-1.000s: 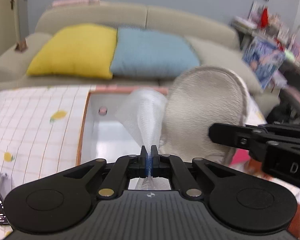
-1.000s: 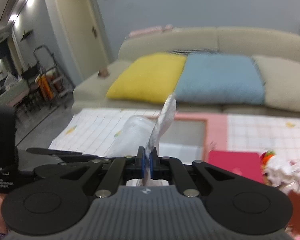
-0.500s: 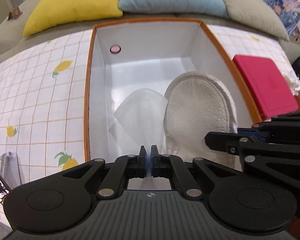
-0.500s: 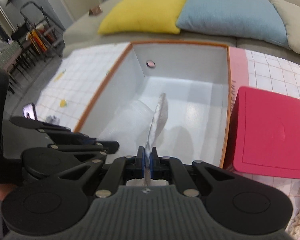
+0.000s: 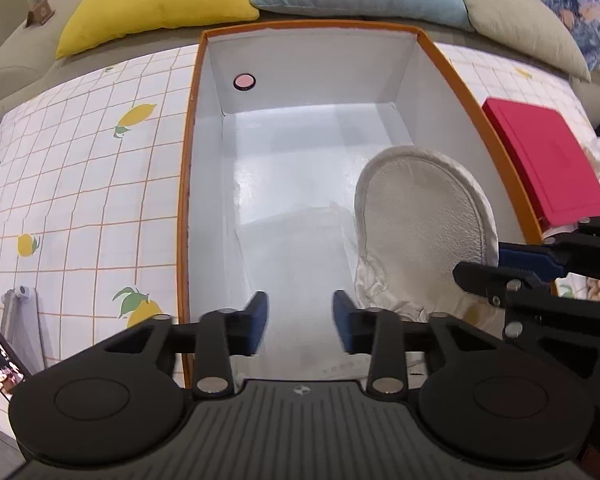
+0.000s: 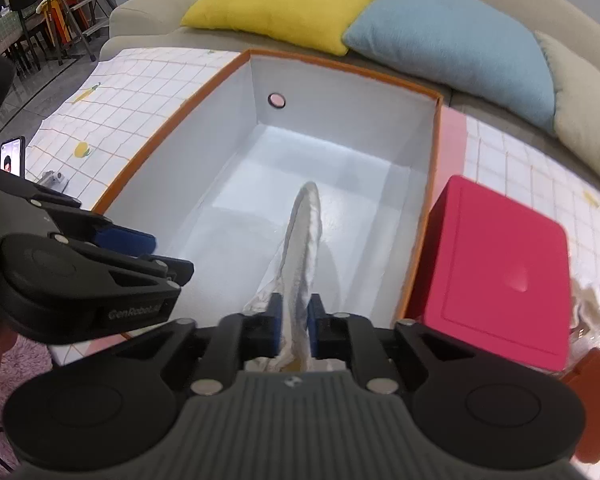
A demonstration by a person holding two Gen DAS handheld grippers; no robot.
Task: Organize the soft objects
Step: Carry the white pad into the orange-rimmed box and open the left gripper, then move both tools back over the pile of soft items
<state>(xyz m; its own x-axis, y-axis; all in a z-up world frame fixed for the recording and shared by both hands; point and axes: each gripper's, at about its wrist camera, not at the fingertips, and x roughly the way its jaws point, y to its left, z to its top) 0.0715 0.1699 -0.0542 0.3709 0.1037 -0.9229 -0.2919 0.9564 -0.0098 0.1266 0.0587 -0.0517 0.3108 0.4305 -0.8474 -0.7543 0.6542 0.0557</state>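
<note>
Standing on edge, grey slipper (image 6: 302,256) inside orange-rimmed box (image 6: 172,144)

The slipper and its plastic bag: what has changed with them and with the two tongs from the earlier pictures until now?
Both tongs carried the slipper and its plastic bag down into the orange-edged box. The left tongs have just been opening and let go of the bag; nothing is between them. The right tongs have just been opening too, the slipper's edge between them. The box, red lid and cushions stayed.
</note>
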